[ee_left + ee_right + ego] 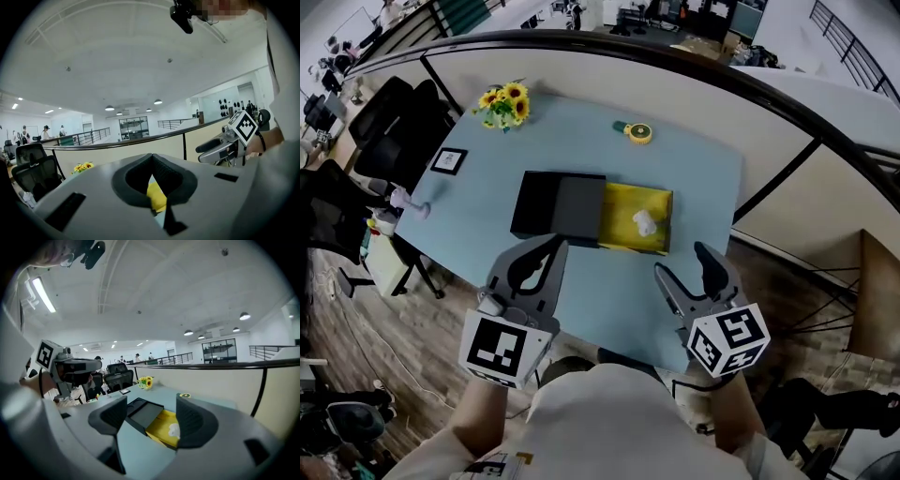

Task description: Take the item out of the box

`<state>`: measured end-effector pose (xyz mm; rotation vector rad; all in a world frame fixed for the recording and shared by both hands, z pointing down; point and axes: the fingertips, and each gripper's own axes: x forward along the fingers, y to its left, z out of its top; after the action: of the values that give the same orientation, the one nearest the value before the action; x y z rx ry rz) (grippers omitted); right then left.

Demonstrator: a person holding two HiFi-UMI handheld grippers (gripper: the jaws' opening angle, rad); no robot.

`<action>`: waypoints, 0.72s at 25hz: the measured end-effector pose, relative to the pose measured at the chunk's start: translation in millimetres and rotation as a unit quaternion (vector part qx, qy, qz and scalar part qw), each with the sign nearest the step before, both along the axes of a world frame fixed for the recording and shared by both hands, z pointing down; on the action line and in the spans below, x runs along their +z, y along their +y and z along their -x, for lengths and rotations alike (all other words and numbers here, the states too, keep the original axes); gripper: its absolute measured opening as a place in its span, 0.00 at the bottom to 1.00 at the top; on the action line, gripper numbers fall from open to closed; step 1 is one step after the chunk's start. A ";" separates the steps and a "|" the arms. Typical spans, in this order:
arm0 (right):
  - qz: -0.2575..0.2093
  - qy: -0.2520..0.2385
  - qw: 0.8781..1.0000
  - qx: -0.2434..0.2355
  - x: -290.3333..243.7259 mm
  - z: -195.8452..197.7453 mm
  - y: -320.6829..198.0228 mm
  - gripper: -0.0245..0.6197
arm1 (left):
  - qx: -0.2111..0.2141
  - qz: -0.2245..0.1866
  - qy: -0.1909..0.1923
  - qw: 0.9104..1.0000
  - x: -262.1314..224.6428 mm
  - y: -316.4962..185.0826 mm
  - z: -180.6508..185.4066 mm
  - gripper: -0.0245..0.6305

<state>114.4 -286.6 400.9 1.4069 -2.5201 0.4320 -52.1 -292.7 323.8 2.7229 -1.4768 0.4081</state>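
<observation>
Left gripper (553,244): we see its jaws pressed together and empty; its own view shows only a yellow sliver between them.
Right gripper (682,261): jaws spread, empty; its view frames the box (558,204).
Item (645,222): one, white, in the box's open yellow half.
Table (694,187): open top all round the box.
Far: one flower bunch (506,103), one yellow disc (636,132).

- Pale blue rectangular tabletop (581,300).
- Black sleeve box (558,204) at its middle, yellow inner tray slid out rightward.
- Small bunch of yellow sunflowers (506,103) near the far-left corner.
- Round yellow object (637,132) on the far side.
- Black-framed square card (448,160) by the left edge.
</observation>
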 end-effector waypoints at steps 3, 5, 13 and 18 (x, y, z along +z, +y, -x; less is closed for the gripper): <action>0.009 -0.007 1.000 0.001 8.5 -9.5 -14.7 0.53 | -0.002 0.009 -0.012 1.000 7.5 -11.9 -8.4 0.04; 0.015 -0.012 1.000 0.002 13.1 -13.8 -22.4 0.53 | 0.000 0.016 -0.019 1.000 12.9 -18.0 -13.1 0.04; 0.051 -0.017 0.998 0.012 41.2 -22.7 -41.0 0.52 | 0.008 0.034 -0.041 0.999 39.3 -37.3 -20.3 0.04; 0.076 -0.019 0.997 0.018 60.8 -20.9 -54.1 0.51 | 0.012 0.054 -0.043 0.998 55.6 -51.6 -16.5 0.04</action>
<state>135.3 -340.7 461.7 1.4005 -2.4371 0.6474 -35.6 -344.3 379.4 2.6727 -1.3984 0.5938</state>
